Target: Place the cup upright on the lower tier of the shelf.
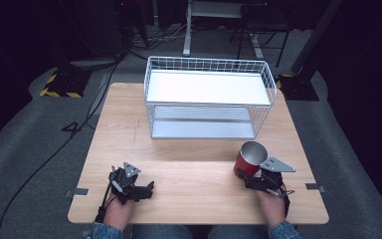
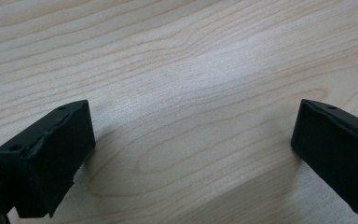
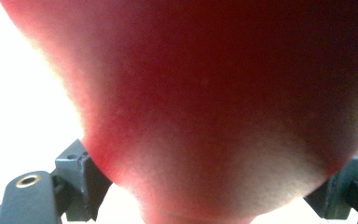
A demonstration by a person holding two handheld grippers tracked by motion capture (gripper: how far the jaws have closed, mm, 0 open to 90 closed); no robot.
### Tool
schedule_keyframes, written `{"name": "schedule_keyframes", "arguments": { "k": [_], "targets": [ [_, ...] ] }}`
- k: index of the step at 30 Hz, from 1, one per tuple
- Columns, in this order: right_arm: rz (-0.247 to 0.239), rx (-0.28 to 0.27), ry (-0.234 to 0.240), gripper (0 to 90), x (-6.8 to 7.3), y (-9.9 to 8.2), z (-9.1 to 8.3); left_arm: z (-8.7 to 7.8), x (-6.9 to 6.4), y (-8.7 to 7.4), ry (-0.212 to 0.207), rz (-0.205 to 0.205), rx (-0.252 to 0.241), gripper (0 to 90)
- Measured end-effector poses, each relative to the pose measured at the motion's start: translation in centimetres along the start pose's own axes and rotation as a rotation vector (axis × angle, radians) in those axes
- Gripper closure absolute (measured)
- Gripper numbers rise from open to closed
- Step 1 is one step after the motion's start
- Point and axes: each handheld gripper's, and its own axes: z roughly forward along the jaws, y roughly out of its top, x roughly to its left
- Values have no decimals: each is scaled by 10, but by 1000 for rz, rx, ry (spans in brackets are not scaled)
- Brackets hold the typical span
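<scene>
We count one red metal cup with a silvery inside (image 1: 250,158), one white wire two-level rack (image 1: 208,97), one pale wooden counter (image 1: 189,149), and two hand-held grippers, one in each of the person's hands

The right gripper (image 1: 246,175) sits near the counter's front right edge with the red cup between its jaws; in the right gripper view the cup's red wall (image 3: 223,107) lies pressed up to the camera, with a jaw against it low on either side, so we read these jaws as clenched on the cup. The cup leans, its open mouth tipped up and away from the person

The left gripper (image 1: 146,189) rests low over the counter near the front left edge, well apart from the cup. In the left gripper view its jaws stand wide apart, released, with bare wood grain (image 2: 186,93) between them

The rack stands beyond both sets of jaws, toward the far side of the counter
</scene>
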Motion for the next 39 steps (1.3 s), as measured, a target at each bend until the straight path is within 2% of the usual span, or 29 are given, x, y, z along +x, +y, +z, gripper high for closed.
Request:
{"name": "schedule_keyframes", "arguments": {
  "k": [8, 18, 23, 28, 31, 39],
  "targets": [
    [-7, -17, 2, 170, 1, 0, -2, 0, 0, 0, 0, 0, 0, 1],
    [-24, -46, -10, 170, 2, 19, -12, 0, 0, 0, 0, 0, 0, 0],
    [4, -54, -27, 169, 1, 29, -12, 0, 0, 0, 0, 0, 0, 1],
    [24, -44, -38, 169, 0, 40, -6, -1, -1, -1, 1, -4, 1, 1],
    [27, -40, -26, 169, 1, 47, 1, -2, -1, -2, 0, -3, 1, 1],
    [-10, -23, -6, 169, 9, 70, 21, -5, -2, -6, -5, 0, 1, 2]
  ]
}}
